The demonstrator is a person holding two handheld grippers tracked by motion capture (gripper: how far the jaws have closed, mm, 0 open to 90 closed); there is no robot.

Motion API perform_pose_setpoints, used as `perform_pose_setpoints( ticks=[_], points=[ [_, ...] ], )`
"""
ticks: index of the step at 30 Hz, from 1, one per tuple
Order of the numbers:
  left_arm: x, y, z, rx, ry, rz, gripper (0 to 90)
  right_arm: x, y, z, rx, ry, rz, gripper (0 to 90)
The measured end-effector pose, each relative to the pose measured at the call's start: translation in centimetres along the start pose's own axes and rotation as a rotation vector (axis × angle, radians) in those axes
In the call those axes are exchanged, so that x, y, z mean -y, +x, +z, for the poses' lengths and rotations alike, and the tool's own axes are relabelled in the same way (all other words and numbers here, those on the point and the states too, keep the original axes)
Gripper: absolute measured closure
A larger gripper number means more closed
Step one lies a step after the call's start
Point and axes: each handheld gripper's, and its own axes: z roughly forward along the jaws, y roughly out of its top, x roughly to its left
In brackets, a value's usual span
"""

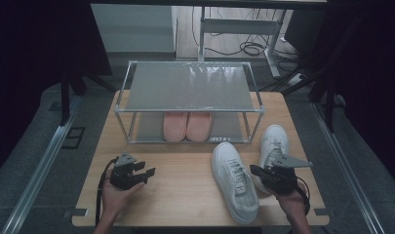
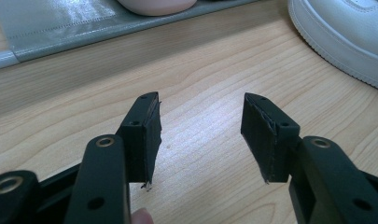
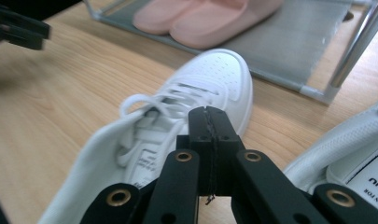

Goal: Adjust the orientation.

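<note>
1. Scene: a light wooden tabletop carries a two-tier metal shoe rack with grey mesh shelves at upper centre of the high view. A pair of pink slippers sits on its lower shelf, toes toward the person; the top shelf is bare.
2. Work items: two white lace-up sneakers. The nearer white sneaker lies at lower right of centre, toe toward the rack. The second white sneaker lies just to its right, partly behind the right hand.
3. Right hand-held gripper: jaws are pressed together with nothing visibly between them in the right gripper view. It hovers above the nearer sneaker's collar and laces, pointing left in the high view. Judgement: it is lined up over the shoe's opening because the collar offers a thin edge to pinch; the jaws must part first.
4. Left hand-held gripper: jaws are spread wide and empty, low over bare wood at lower left of the high view. Its own view shows the sneaker sole edge at upper right, well apart from the jaws. Judgement: held ready, out of the way.
5. Judgement: both sneakers probably go onto the rack; neither is lifted yet.
</note>
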Motion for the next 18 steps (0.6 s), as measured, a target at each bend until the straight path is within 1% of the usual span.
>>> perform_pose_setpoints(
  ticks=[3,5,7,10,12,14,18],
  points=[
    [0.0,0.0,0.0,0.002,0.000,-0.002,47.9,-0.4,-0.1,0.9,0.016,0.042,-0.007,90.0],
    [0.0,0.0,0.0,0.004,-0.002,-0.002,47.9,-0.5,0.0,1.5,0.028,0.077,-0.020,90.0],
    [-0.1,-0.1,0.0,0.007,-0.005,0.000,47.9,-0.6,0.2,1.8,0.044,0.089,-0.023,90.0],
    [-0.1,-0.1,0.0,0.009,-0.007,0.000,47.9,-0.8,0.2,2.0,0.056,0.110,-0.022,90.0],
    [-0.1,0.0,0.0,0.008,-0.005,0.000,48.0,-0.8,0.1,2.2,0.072,0.140,-0.025,90.0],
    [-0.1,0.0,0.0,0.008,-0.004,0.000,48.0,-0.6,-0.1,2.6,0.073,0.161,-0.022,90.0],
    [-0.1,-0.1,0.0,0.008,-0.005,0.001,48.1,-0.6,0.1,3.0,0.074,0.175,-0.039,90.0]
  ],
)
